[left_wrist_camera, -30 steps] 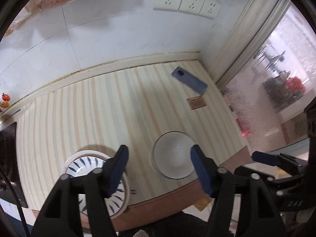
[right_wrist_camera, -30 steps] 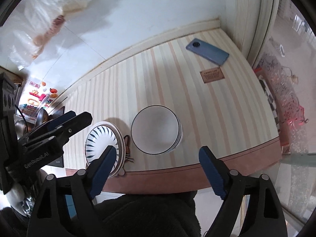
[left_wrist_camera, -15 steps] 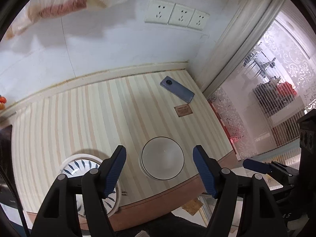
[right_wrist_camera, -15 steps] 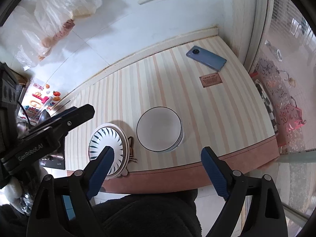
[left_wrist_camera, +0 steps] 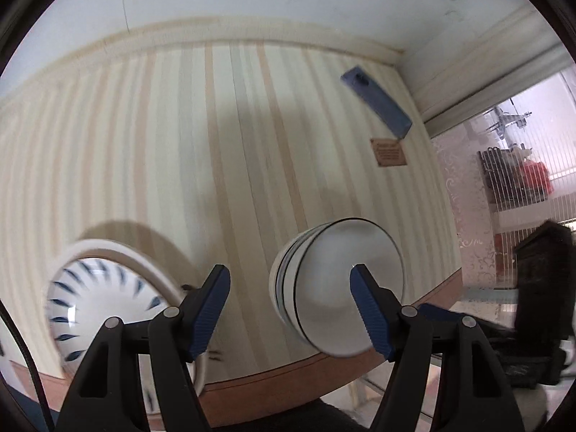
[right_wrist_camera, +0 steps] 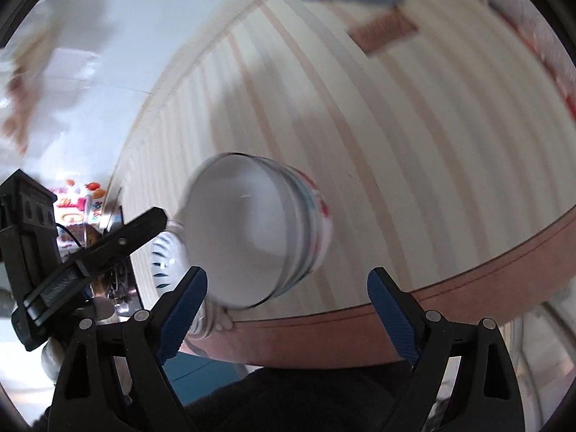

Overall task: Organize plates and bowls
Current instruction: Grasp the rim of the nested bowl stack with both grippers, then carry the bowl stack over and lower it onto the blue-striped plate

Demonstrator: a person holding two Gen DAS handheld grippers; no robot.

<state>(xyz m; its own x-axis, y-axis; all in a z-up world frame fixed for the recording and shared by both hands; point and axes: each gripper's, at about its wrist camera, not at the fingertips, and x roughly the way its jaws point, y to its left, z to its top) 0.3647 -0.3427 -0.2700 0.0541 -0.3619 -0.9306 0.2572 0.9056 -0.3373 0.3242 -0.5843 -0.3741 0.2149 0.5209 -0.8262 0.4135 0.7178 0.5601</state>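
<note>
A stack of white bowls (left_wrist_camera: pixel 334 280) with dark rims stands near the front edge of the striped table (left_wrist_camera: pixel 180 144). To its left lies a stack of white plates (left_wrist_camera: pixel 90 298) with blue leaf marks. My left gripper (left_wrist_camera: pixel 289 284) is open, low over the table, its right finger in front of the bowls and its left finger beside the plates. In the right wrist view the bowl stack (right_wrist_camera: pixel 252 230) looms close and blurred, with the plates (right_wrist_camera: pixel 163 255) partly hidden behind it. My right gripper (right_wrist_camera: pixel 288 284) is open just before the bowls, holding nothing.
A blue phone (left_wrist_camera: pixel 376 102) and a small brown card (left_wrist_camera: pixel 388 151) lie at the table's far right, by the wall corner. The table's brown front edge (right_wrist_camera: pixel 396 327) runs just under both grippers. Cluttered shelves (right_wrist_camera: pixel 77 198) stand to the left.
Both grippers have dropped down and forward toward the table, so the bowls and plates look much larger. The views are motion-blurred. Both grippers remain open.
</note>
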